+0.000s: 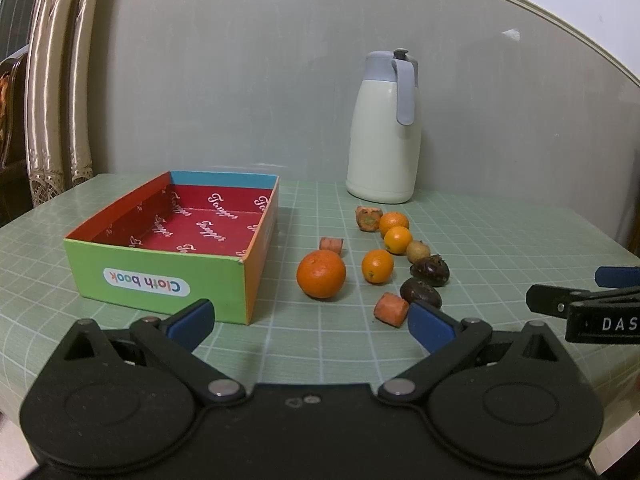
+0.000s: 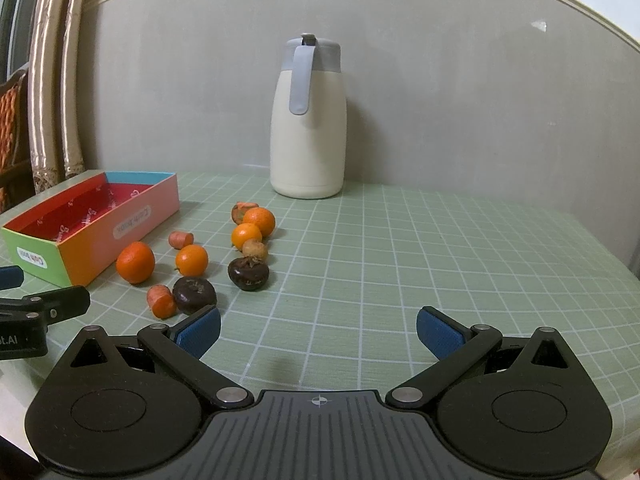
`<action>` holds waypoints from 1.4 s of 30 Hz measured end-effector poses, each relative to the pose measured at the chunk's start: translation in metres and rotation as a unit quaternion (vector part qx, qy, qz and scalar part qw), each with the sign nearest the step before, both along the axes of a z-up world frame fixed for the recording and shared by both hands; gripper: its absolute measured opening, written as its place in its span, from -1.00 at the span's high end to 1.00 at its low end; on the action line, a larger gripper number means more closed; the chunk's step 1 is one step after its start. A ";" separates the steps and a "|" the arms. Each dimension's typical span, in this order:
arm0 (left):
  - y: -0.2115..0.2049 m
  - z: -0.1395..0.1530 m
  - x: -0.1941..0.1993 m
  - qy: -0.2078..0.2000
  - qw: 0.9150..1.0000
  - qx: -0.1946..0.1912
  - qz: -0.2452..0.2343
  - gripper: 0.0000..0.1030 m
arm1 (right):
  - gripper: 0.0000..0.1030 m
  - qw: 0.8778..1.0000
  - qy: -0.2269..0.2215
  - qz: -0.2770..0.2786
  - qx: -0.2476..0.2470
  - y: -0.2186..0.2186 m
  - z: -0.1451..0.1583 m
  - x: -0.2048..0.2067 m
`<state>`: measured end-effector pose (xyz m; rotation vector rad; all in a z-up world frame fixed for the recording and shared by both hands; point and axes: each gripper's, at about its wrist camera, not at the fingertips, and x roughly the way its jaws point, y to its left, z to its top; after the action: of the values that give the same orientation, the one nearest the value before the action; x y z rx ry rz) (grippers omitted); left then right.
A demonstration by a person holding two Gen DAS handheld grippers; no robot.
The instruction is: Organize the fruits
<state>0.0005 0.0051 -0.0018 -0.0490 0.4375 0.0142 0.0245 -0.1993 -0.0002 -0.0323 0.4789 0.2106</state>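
Observation:
An open, empty colourful cardboard box (image 1: 162,280) with a red inside stands on the left of the table; it also shows in the right wrist view (image 2: 86,236). Right of it lie a large orange (image 1: 321,274), several small oranges (image 1: 377,266), carrot pieces (image 1: 391,309), two dark round fruits (image 1: 421,293) and a brownish one (image 1: 418,251). The same cluster shows in the right wrist view, with the large orange (image 2: 135,262) and a dark fruit (image 2: 195,295). My left gripper (image 1: 310,322) is open and empty, just in front of the fruit. My right gripper (image 2: 318,334) is open and empty, right of the fruit.
A white thermos jug (image 1: 384,128) with a grey lid stands at the back by the wall, behind the fruit. The table has a green grid mat (image 2: 440,260). Curtains (image 1: 52,80) hang at the far left beyond the table edge.

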 end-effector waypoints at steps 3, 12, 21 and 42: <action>0.000 0.000 0.000 0.000 1.000 0.000 0.000 -0.89 | -1.00 1.000 0.001 0.000 -0.001 0.000 0.000 0.000; 0.000 0.001 0.000 0.000 1.000 0.000 -0.001 -0.89 | -1.00 1.000 0.000 0.000 -0.003 0.000 0.000 0.001; -0.001 0.001 0.001 -0.001 1.000 0.000 -0.002 -0.89 | -1.00 1.000 0.002 -0.002 -0.006 -0.001 -0.001 0.001; -0.029 -0.021 0.044 0.039 0.996 0.011 -0.075 0.30 | -1.00 0.999 0.033 -0.030 -0.006 -0.011 -0.006 0.031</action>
<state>0.0447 -0.0239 -0.0224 0.0064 0.5183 -0.1265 0.0558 -0.2104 -0.0058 -0.0234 0.5469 0.1512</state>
